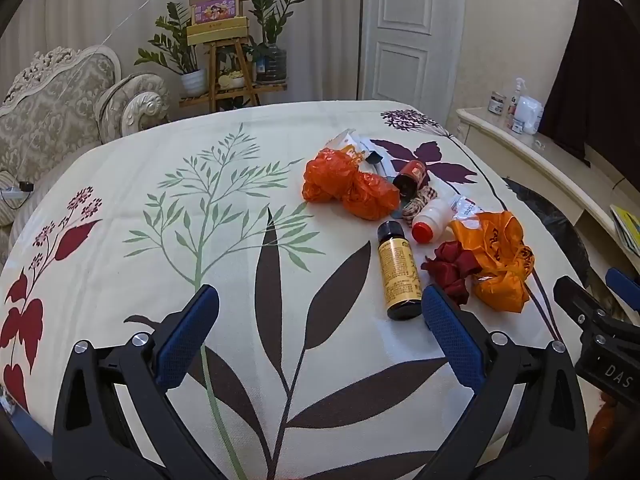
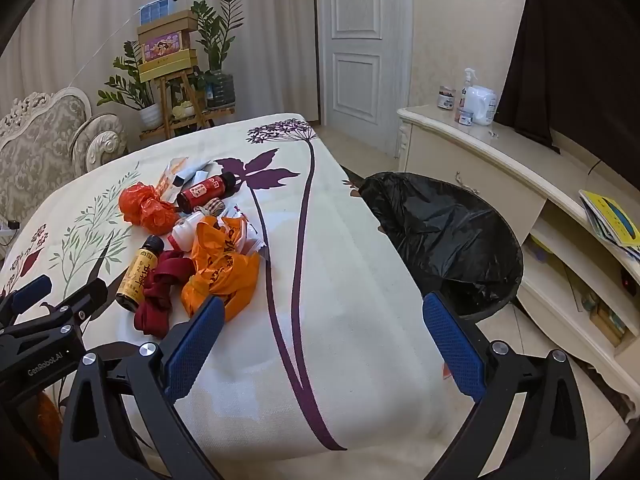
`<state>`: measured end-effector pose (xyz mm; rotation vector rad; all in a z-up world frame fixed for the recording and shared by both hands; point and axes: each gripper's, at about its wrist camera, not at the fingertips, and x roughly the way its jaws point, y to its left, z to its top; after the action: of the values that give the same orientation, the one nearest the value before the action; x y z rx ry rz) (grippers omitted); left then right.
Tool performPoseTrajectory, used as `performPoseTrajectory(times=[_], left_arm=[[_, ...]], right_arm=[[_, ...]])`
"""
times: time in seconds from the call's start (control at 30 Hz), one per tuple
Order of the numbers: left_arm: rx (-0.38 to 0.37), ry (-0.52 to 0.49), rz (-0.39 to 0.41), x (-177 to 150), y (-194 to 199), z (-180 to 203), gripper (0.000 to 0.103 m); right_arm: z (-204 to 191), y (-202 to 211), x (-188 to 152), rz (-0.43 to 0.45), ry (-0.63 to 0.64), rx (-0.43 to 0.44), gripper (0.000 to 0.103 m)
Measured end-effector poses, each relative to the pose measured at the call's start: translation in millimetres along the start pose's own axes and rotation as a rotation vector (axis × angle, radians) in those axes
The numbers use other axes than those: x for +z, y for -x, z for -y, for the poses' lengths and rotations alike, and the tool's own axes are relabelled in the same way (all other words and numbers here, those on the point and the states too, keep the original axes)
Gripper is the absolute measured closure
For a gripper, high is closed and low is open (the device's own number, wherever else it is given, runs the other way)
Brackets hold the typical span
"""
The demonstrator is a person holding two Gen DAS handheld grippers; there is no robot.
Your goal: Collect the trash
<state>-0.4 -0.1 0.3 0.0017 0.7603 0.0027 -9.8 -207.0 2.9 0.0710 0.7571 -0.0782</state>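
Note:
Trash lies on the floral tablecloth [image 1: 240, 240]: a yellow-labelled bottle [image 1: 399, 276], a white bottle with a red cap [image 1: 430, 216], a red bottle [image 1: 411, 178], a red-orange bag [image 1: 348, 184], an orange bag [image 1: 496, 260] and a dark red ribbon [image 1: 452, 270]. My left gripper [image 1: 320, 312] is open and empty, just short of the yellow bottle. My right gripper [image 2: 324, 320] is open and empty over bare cloth, the orange bag [image 2: 220, 268] by its left finger. A bin with a black liner [image 2: 448, 232] stands off the table's right edge.
Paper wrappers [image 1: 360, 148] lie behind the bags. A cream cabinet [image 2: 500, 160] with bottles stands right of the bin. A sofa [image 1: 52, 108] and a plant stand [image 1: 228, 80] are beyond the table. A white door [image 2: 360, 40] is at the back.

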Motion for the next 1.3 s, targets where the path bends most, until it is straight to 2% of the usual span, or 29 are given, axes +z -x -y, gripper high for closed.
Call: performPoseTrajectory(times=[0.07,0.1,0.4,0.53,1.3], left_arm=[[-0.002,0.000,0.003,0,0,-1,0.004],[0.010,-0.007,0.030,-1,3,0,0.004],[0.024,-0.013,0.028,10,16,10,0.004],[0.013,0.004,0.024,8,11,1,0.004],[0.023,0.010,0.030,8,9,0,0.004]], right_arm=[[0,1,0,0.008,0.002,-0.002,0.007],[0,1,0,0.008,0.002,-0.003,0.007],[0,0,1,0.009,0.005,-0.005,0.007],[0,0,1,0.009,0.005,-0.005,0.007],[-1,-1,1,0.012,0.002,-0.006,0.007]])
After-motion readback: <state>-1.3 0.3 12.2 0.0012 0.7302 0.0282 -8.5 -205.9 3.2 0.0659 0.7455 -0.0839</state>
